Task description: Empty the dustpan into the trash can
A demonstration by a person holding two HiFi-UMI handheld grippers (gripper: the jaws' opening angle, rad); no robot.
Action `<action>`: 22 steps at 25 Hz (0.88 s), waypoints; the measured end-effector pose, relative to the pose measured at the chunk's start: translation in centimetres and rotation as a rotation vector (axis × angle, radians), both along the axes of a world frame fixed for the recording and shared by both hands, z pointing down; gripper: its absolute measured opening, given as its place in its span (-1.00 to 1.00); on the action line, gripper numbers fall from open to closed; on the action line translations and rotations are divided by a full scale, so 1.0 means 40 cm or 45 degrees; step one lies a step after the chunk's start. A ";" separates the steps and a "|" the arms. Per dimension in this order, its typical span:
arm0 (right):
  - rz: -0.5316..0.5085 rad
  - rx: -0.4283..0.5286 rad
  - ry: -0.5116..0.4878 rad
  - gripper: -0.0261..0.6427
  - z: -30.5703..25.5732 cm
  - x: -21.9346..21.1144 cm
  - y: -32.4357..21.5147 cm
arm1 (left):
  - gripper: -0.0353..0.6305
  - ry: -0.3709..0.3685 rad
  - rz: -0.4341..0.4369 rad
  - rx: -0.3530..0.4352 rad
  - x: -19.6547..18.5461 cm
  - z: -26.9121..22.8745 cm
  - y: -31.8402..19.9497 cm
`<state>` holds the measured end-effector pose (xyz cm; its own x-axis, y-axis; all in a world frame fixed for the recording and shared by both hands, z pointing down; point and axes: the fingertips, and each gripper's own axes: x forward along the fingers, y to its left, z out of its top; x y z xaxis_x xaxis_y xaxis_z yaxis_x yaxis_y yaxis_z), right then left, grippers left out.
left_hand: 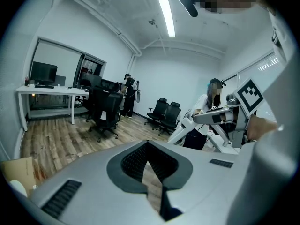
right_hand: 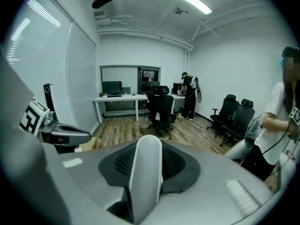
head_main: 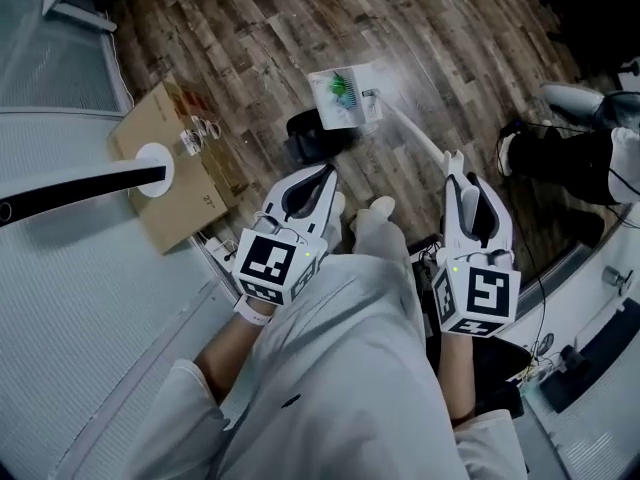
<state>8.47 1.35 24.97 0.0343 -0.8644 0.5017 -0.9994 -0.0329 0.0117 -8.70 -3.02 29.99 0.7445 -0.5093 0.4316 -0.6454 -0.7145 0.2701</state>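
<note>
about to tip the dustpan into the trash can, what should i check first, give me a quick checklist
1. Right gripper closed on the dustpan handle: ok.
2. Left gripper shut, nothing between its jaws: ok.
3. Green debris lying in the dustpan, not yet tipped out: ok.
4. Dustpan squarely over the black trash can: cannot tell; in the head view the pan only overlaps one edge of the can.
5. Cardboard box standing apart from the can: ok.
</note>
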 end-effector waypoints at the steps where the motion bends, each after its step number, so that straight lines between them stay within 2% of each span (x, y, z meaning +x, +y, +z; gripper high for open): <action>1: -0.029 0.007 0.012 -0.56 0.000 -0.012 -0.002 | -0.88 -0.001 -0.006 -0.002 -0.006 0.003 -0.001; 11: -0.235 0.046 0.109 -0.57 0.007 -0.098 -0.008 | -0.88 -0.002 -0.046 -0.005 -0.051 0.005 0.000; 22: -0.410 0.093 0.186 -0.57 -0.003 -0.157 -0.030 | -0.88 -0.016 -0.052 -0.039 -0.048 0.042 0.024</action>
